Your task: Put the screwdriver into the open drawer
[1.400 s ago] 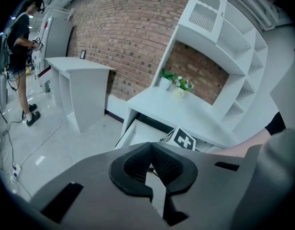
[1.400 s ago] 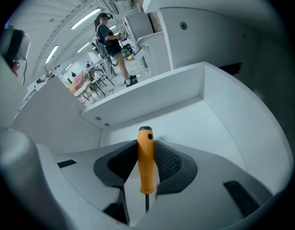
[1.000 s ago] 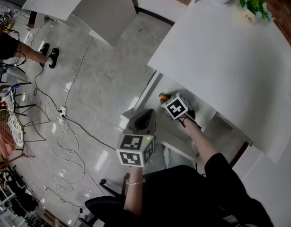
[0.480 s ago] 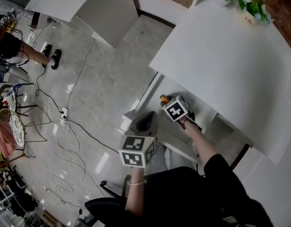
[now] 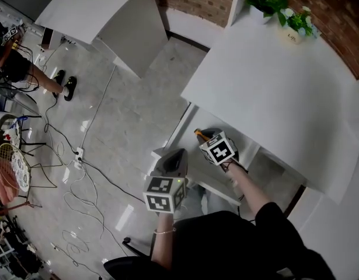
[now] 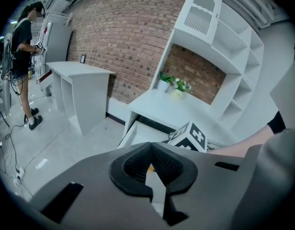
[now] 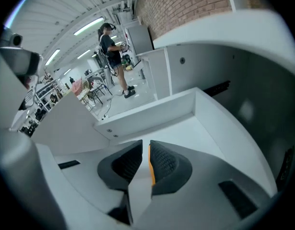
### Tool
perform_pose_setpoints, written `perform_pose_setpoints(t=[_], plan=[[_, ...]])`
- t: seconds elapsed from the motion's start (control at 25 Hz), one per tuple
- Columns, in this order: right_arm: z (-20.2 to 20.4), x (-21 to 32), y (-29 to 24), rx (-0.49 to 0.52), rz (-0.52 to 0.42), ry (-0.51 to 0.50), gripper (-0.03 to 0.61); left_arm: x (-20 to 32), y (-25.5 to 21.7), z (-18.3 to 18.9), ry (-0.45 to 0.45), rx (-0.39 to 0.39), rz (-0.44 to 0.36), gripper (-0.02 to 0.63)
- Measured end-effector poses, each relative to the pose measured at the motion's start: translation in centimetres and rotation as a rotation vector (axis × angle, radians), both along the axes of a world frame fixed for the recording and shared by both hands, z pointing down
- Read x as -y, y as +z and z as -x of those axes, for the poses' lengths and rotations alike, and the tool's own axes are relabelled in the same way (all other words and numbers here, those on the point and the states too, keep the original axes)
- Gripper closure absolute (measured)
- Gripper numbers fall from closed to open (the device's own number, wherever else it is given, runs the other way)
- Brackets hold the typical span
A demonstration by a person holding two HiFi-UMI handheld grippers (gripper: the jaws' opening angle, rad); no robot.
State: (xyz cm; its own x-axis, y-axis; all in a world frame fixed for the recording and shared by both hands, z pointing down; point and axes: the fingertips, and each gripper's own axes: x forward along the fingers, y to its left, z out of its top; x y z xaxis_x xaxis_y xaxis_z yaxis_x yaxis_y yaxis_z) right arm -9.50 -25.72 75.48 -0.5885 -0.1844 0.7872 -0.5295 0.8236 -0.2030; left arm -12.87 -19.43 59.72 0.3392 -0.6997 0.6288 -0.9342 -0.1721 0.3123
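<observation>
- The right gripper (image 5: 204, 136) reaches down into the open drawer (image 7: 147, 114), which is pulled out from under the white desk (image 5: 272, 92).
- Its jaws stand narrowly apart and have just been closing.
- In the right gripper view, a thin orange strip (image 7: 151, 164) lies in the gap along the right jaw's inner face. A white slit separates it from the left jaw, so nothing is clamped.
- In the head view, the screwdriver (image 5: 198, 134) shows only as a small orange end at the tip of the right gripper, within the drawer's outline. Whether it rests on the drawer floor or touches the jaw cannot be told.
- The drawer floor beyond the jaws shows plain white.
- The left gripper (image 5: 175, 154) hovers just outside the drawer's near corner, pointing at the desk. Its jaw tips meet and hold nothing.
- Potted plants (image 5: 267, 2) stand at the desk's far edge by the brick wall (image 6: 123, 42).
- Cables (image 5: 80, 174) trail over the grey floor, and a person (image 6: 23, 61) stands far off.
</observation>
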Motion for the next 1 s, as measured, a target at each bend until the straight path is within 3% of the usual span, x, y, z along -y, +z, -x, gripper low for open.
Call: perform_pose_setpoints(t=[0.44, 0.64, 1.0], plan=[[-1.8, -2.7, -12.0, 0.25, -0.107, 0.085, 0.56, -0.8, -4.8, 0.9, 0.021, 0.016, -0.119, 0.604], [-3.0, -4.2, -18.5, 0.394, -0.146, 0.143, 0.561, -1.8, -7.2, 1.2, 0.008, 0.004, -0.198, 0.604], [-5.5, -4.9, -27.4, 0.539, -0.279, 0.231, 0.563, -2.3, -12.2, 1.7, -0.012, -0.005, -0.362, 0.604]])
